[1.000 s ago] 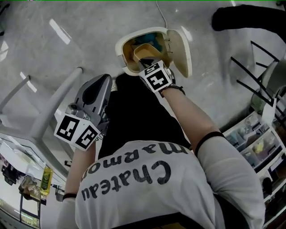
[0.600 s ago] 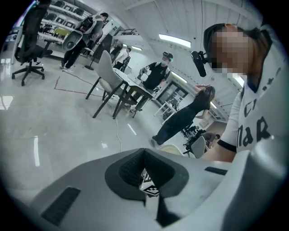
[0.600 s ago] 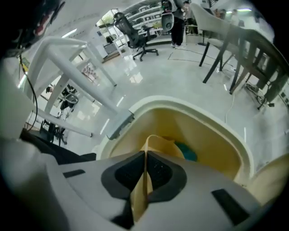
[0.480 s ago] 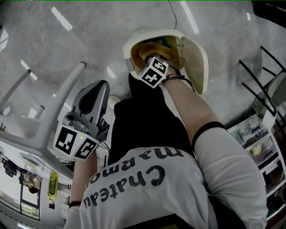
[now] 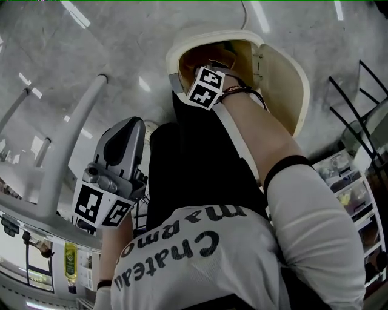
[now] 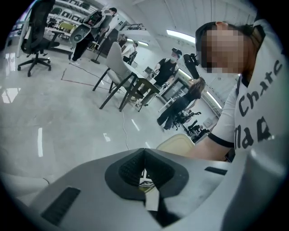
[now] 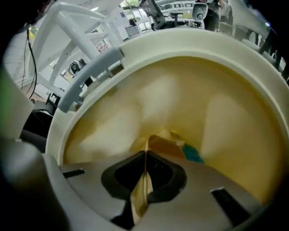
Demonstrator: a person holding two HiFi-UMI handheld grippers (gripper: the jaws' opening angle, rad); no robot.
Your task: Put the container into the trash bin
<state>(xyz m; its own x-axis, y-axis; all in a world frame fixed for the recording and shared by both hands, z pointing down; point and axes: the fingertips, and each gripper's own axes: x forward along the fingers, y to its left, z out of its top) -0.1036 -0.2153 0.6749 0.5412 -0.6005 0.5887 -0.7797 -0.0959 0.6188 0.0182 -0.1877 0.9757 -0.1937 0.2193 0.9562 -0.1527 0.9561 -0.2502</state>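
The cream trash bin (image 5: 177,53) stands on the floor with its lid (image 5: 285,85) swung open to the right. My right gripper (image 5: 209,68) reaches down into the bin's mouth, its marker cube at the rim. In the right gripper view the right gripper (image 7: 145,155) is shut on the thin wall of a yellowish container (image 7: 165,143), inside the bin's wall (image 7: 180,43). A blue-green scrap (image 7: 193,154) lies deeper in. My left gripper (image 5: 124,151) hangs at the left, apart from the bin. In its own view the left gripper (image 6: 144,155) is shut on nothing.
White table legs (image 5: 66,139) slant across the left. A black wire rack (image 5: 364,97) and plastic drawers (image 5: 345,187) stand at the right. A cable (image 5: 245,9) runs along the grey floor behind the bin. People, chairs (image 6: 119,74) and desks show far off.
My right gripper has sunk with the container from the bin's rim down into its mouth. The left gripper has dropped slightly and stays shut.
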